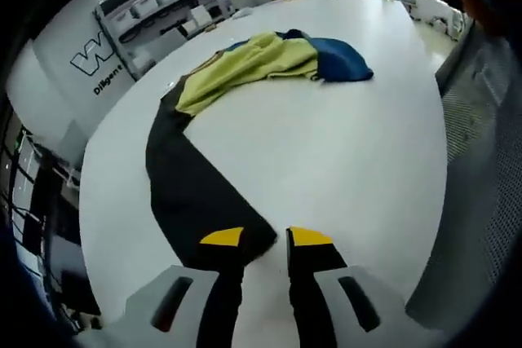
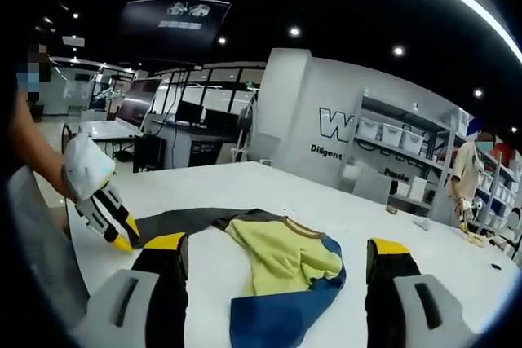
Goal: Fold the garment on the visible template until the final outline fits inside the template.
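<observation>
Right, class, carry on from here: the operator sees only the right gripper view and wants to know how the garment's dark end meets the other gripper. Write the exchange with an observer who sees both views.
Operator: In my view the left gripper sits at the dark end of the garment. Where is the cloth against its jaws?
Observer: In the left gripper view the dark strip ends at the jaws, with its corner in the narrow gap between them. I can't tell if they pinch it.
Operator: How does the strip run from there?
Observer: It lies flat on the white table, leading away from the jaws and then bending towards the yellow-green part.
</observation>
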